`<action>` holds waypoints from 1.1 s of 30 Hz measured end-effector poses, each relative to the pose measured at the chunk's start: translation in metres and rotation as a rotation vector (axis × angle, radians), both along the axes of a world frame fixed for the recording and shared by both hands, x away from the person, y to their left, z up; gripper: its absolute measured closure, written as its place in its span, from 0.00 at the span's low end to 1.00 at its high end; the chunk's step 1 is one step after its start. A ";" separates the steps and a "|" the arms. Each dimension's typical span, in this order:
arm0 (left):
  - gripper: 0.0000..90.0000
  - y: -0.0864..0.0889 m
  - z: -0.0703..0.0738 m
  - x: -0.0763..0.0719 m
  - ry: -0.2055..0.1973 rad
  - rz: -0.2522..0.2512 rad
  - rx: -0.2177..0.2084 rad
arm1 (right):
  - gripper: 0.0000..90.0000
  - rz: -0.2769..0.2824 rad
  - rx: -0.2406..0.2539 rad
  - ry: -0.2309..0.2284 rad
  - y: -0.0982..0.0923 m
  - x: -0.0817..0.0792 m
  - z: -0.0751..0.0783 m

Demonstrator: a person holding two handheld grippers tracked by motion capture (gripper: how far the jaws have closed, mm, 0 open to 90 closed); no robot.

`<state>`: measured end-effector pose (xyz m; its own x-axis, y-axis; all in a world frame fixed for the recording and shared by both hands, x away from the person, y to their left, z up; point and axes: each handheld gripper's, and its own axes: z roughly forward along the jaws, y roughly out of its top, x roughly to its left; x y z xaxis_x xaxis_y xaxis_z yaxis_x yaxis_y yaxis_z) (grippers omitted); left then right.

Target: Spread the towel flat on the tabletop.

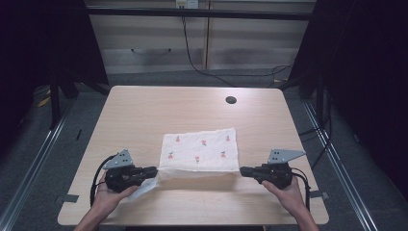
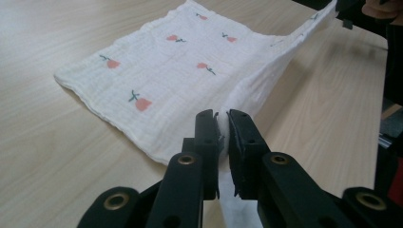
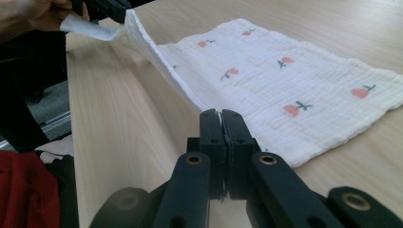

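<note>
High view has the pale wooden bench (image 1: 144,110) as its biggest thing, with a small dark round hole (image 1: 231,100) near its far edge. On the near half of the bench lies the white cloth (image 1: 201,148), printed with small red flowers on green stems; its far part rests flat on the wood, while its near edge is lifted and drawn taut between the two sets of tongs. The left tongs (image 1: 153,170) sit at the cloth's near left corner, held in the person's left hand (image 1: 109,191), and a loose tail of cloth hangs past them toward the bench edge. In the left gripper view, the left tongs (image 2: 223,124) pinch a fold of the cloth (image 2: 171,66), with a narrow gap between the jaws and the white fabric standing in it. The right tongs (image 1: 244,171) grip the near right corner, held by the right hand (image 1: 287,191). In the right gripper view, the right tongs (image 3: 221,122) are pressed tight together on the cloth's (image 3: 285,85) edge.
</note>
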<state>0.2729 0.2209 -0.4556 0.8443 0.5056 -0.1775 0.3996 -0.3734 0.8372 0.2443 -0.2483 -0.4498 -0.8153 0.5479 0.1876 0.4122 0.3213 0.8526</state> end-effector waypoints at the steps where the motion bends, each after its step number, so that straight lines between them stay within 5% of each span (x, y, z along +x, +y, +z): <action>1: 0.90 0.001 -0.001 -0.001 0.002 -0.001 -0.006 | 0.98 0.001 0.007 0.001 0.000 -0.002 -0.002; 10: 0.77 0.013 0.004 0.001 0.031 0.019 -0.115 | 0.90 -0.017 0.040 -0.017 -0.007 -0.008 0.002; 15: 0.73 0.015 -0.002 0.006 0.055 0.043 -0.101 | 0.88 -0.039 0.046 -0.009 -0.009 -0.005 -0.002; 33: 0.63 0.012 -0.008 0.050 0.125 0.120 -0.047 | 0.64 -0.150 -0.061 0.045 0.004 0.027 -0.013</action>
<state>0.3228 0.2327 -0.4636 0.7484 0.5902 -0.3027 0.5408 -0.2786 0.7937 0.2710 -0.2446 -0.4626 -0.7150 0.6741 0.1852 0.4969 0.3037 0.8129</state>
